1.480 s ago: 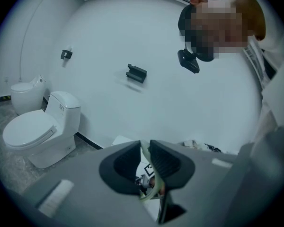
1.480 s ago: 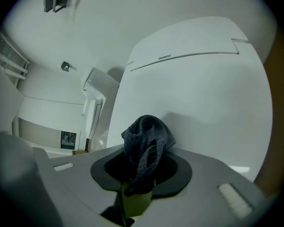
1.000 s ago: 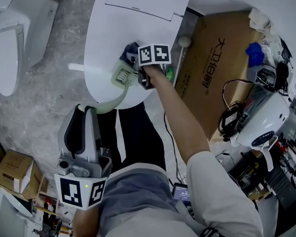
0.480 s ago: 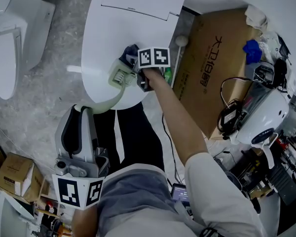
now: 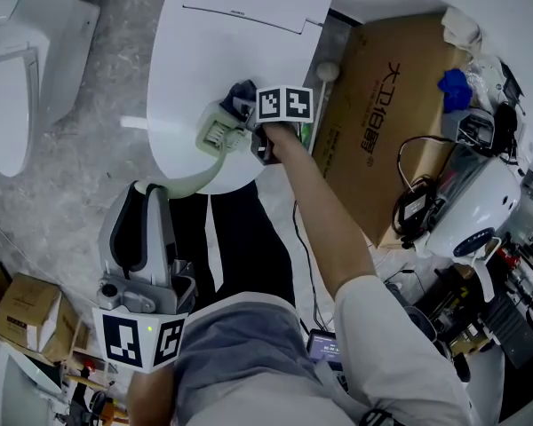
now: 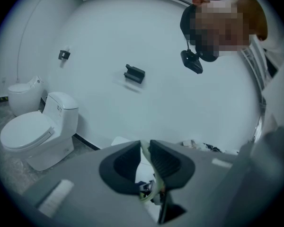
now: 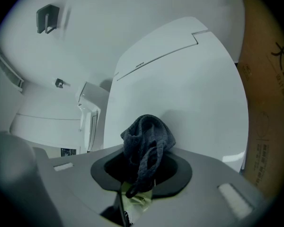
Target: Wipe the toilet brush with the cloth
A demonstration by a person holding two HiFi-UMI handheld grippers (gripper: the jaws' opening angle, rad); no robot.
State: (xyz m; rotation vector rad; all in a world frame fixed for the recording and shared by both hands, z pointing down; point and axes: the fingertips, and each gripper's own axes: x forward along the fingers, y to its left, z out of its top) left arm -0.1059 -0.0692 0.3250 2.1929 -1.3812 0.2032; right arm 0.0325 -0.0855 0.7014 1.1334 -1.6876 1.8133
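Observation:
In the head view the pale green toilet brush (image 5: 215,135) lies over the front of a closed white toilet lid (image 5: 204,51), its curved handle (image 5: 195,179) running down to my left gripper (image 5: 147,190). That gripper is shut on the handle, seen as a thin pale strip (image 6: 145,151) between the jaws of the left gripper (image 6: 144,156). My right gripper (image 5: 250,115), under its marker cube, is shut on a dark grey cloth (image 5: 241,94) pressed against the brush head. In the right gripper view the cloth (image 7: 146,138) bunches out of the right gripper (image 7: 141,174) above the lid (image 7: 189,79).
A second white toilet (image 5: 18,69) stands at the left on grey stone floor. A large cardboard box (image 5: 382,105) lies right of the toilet, with a white machine and cables (image 5: 475,211) beyond. Small cartons (image 5: 27,313) sit lower left. My legs are below the bowl.
The right gripper and cloth have shifted slightly to the right over the brush head. The left gripper keeps its hold on the handle, almost still.

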